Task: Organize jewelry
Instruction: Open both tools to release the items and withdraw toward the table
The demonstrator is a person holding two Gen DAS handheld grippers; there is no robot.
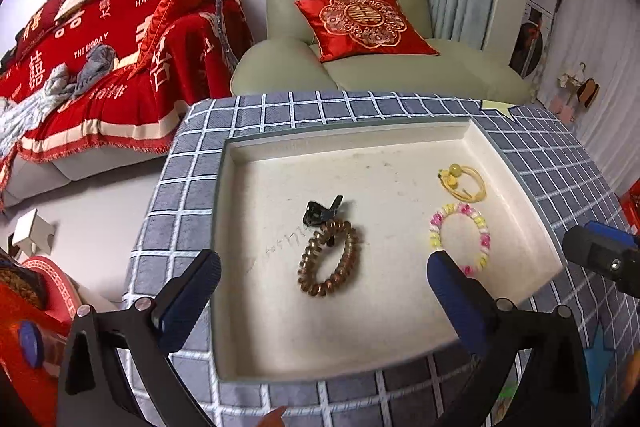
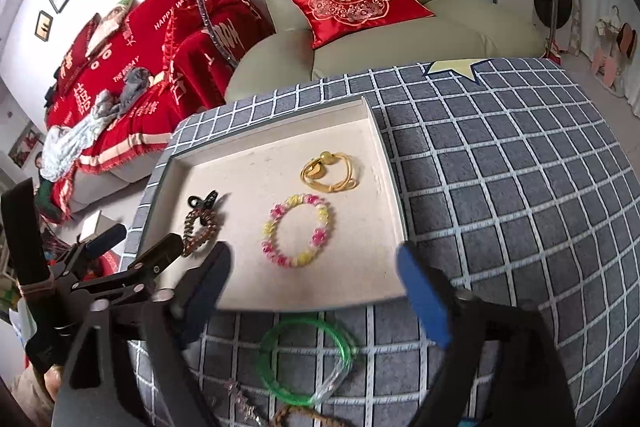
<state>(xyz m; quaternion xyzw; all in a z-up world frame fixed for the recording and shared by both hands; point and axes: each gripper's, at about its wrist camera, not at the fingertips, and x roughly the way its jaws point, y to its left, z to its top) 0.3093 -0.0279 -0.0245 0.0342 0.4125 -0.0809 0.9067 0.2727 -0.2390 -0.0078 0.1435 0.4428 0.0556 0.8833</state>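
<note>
red sofa throw (image 1: 120,39): "HAPPY WEDDING" | "THE BIGDAY" | white Chinese characters

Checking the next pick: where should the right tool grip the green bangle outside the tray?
Probably the green bangle's near or far rim, from above, one finger inside the ring and one outside. It lies flat on the checked cloth, so the thin band is the only graspable part.

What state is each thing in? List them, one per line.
Left tongs: open, empty.
Right tongs: open, empty.
Brown coil: in tray, touching black clip.
Pink bracelet: flat in tray.
Yellow tie: in tray.
Green bangle: on cloth, outside tray.
</note>
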